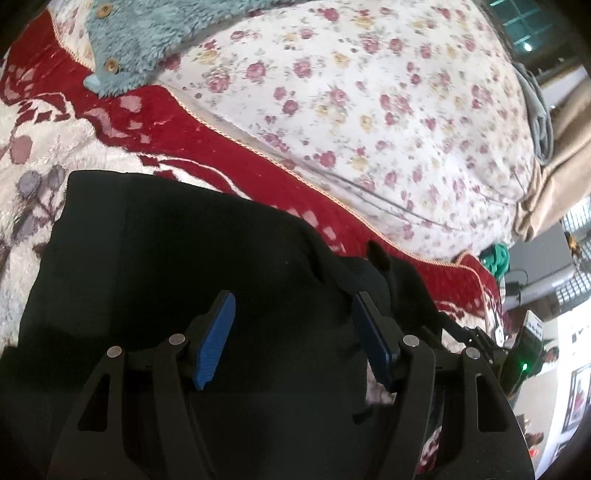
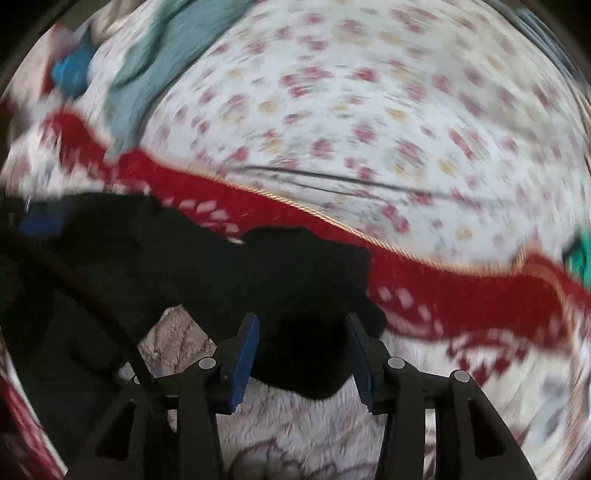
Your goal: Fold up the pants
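Observation:
Black pants [image 1: 184, 258] lie bunched on a red and white patterned blanket [image 1: 229, 151]. In the left wrist view my left gripper [image 1: 293, 297] hangs just over the dark cloth, open, and its blue pads [image 1: 218, 339] stand wide apart with nothing pinched. The right wrist view is blurred. There a lump of the pants [image 2: 266, 266] reaches in between the fingers of my right gripper [image 2: 302, 321]. Its blue pads [image 2: 245, 362] stand apart on either side of that lump and do not clamp it.
A floral bedsheet [image 1: 369, 92] covers the bed beyond the blanket. A fluffy teal garment with wooden buttons [image 1: 147, 33] lies at the far left. A green bundle [image 1: 496, 258] and a black device with a green light [image 1: 522, 354] sit at the bed's right edge.

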Demonstrator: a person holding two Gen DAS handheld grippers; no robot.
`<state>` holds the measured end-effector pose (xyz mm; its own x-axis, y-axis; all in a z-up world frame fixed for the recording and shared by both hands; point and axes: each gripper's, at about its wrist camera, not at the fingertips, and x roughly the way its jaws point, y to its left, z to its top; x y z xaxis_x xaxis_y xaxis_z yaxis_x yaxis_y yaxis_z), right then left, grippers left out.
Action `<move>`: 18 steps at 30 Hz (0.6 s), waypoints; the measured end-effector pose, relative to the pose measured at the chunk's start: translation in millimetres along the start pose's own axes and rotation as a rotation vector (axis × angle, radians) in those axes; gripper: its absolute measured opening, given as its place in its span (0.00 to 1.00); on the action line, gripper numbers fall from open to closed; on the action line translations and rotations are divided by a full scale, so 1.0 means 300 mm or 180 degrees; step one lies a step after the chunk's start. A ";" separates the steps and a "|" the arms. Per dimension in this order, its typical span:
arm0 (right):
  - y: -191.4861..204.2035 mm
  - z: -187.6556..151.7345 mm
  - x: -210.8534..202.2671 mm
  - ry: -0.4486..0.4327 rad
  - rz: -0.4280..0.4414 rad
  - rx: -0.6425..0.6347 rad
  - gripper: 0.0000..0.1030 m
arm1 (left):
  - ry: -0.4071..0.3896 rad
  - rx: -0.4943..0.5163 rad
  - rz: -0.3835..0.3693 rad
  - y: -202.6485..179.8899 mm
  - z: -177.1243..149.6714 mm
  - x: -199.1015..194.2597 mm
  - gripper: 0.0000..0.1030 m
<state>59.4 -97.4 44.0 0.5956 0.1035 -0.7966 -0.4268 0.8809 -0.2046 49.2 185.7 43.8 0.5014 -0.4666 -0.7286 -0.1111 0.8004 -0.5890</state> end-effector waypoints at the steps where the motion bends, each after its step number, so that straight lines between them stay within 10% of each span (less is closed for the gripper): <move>1: 0.016 0.017 0.019 0.0017 0.0023 -0.0072 0.46 | 0.0010 -0.0011 0.0009 0.006 0.007 0.006 0.64; 7: 0.018 0.106 0.156 0.0155 0.0186 0.0002 0.46 | 0.0036 -0.0157 0.0006 0.019 0.043 0.044 0.64; 9: -0.004 0.099 0.192 0.0197 0.0311 0.0147 0.27 | 0.0031 -0.0201 0.0012 0.023 0.061 0.053 0.64; 12: -0.111 0.053 0.181 -0.0002 0.0487 0.0592 0.10 | 0.0031 -0.0275 -0.0010 0.030 0.082 0.064 0.64; 18: -0.456 -0.119 0.066 -0.0298 0.0413 0.1719 0.09 | -0.0006 -0.0316 0.0011 0.011 0.114 0.087 0.64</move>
<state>105.3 -232.3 35.8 0.6299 0.2457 -0.7368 -0.1063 0.9670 0.2316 91.2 189.1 34.8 0.5024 -0.4632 -0.7301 -0.1971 0.7608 -0.6183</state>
